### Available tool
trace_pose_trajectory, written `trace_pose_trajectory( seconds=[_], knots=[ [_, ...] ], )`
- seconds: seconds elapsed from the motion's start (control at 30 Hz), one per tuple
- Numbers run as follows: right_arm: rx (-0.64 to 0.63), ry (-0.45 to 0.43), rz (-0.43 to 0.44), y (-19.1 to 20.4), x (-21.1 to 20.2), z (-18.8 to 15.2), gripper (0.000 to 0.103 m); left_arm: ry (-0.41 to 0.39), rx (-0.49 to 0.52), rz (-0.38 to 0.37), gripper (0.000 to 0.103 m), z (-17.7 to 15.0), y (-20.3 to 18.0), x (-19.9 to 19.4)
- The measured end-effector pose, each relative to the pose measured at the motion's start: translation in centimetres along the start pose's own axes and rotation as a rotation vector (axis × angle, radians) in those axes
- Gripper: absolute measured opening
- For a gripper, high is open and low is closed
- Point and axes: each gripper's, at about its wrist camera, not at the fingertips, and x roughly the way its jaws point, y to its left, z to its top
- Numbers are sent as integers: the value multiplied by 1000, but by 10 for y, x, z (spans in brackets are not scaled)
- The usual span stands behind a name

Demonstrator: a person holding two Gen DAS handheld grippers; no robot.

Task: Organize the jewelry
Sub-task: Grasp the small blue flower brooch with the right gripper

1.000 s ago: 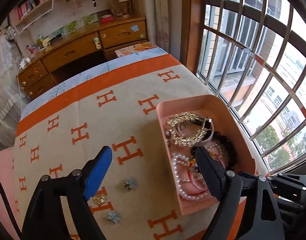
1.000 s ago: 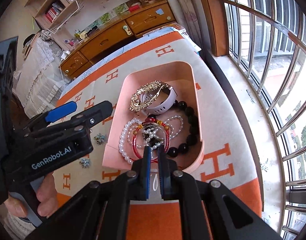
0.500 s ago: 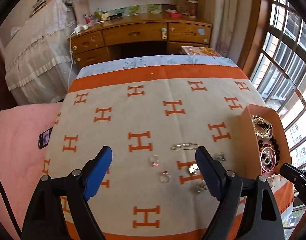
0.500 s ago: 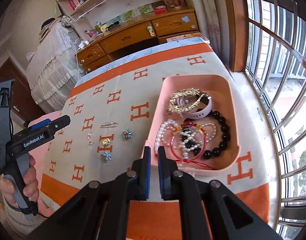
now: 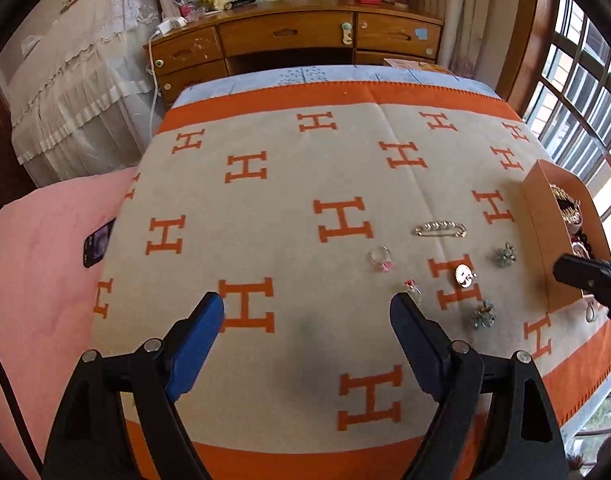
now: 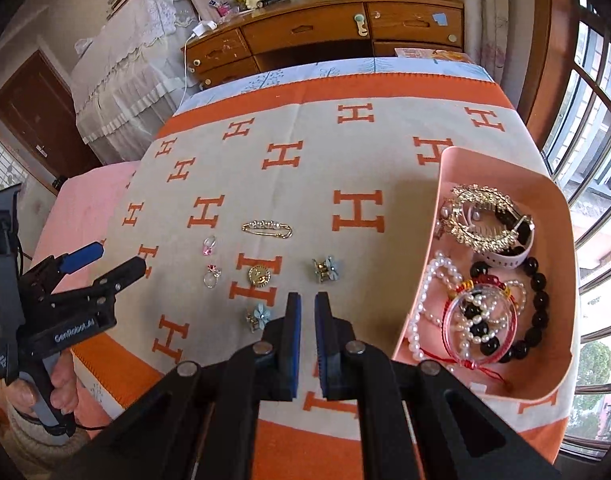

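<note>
A pink tray at the table's right holds bracelets, pearls and a gold hair clip; its side shows in the left wrist view. Loose on the blanket lie a pearl pin, two rings, a gold brooch and two blue flower clips. My left gripper is open and empty above the blanket, left of the jewelry; it also shows in the right wrist view. My right gripper is shut and empty, between the flower clips and the tray.
An orange-and-beige H-patterned blanket covers the table. A phone lies on a pink cushion at the left. A wooden desk stands behind. Barred windows line the right side.
My left gripper swung left, away from above the tray, over the open blanket. My right gripper drew back and left from the tray; it stays shut.
</note>
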Motion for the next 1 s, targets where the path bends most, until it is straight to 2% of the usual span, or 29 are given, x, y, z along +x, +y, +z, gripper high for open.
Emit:
trace_pose_trajectory(
  seconds=[0.1,0.17,0.2,0.4,0.73,0.8,0.83,1.0],
  knots=[
    [-11,59,-17,-3,18,13,12,36,35,-77,84,-7,-14,5],
    [-6,88,-12,-5,29,18,27,46,60,-105,84,-10,-25,8],
    [-4,100,2,-6,33,20,28,51,71,-115,84,-12,-31,9],
    [-14,142,-12,-5,51,27,28,99,84,-177,84,-15,-53,22],
    [-146,181,-109,10,71,25,28,169,32,-290,84,-19,-70,36],
    [-179,166,-130,15,72,24,25,173,27,-296,84,-20,-74,38],
    [-187,156,-134,15,72,24,20,173,26,-297,84,-20,-76,38],
    [-126,117,-76,2,63,25,19,166,18,-284,84,-20,-83,40]
  ],
)
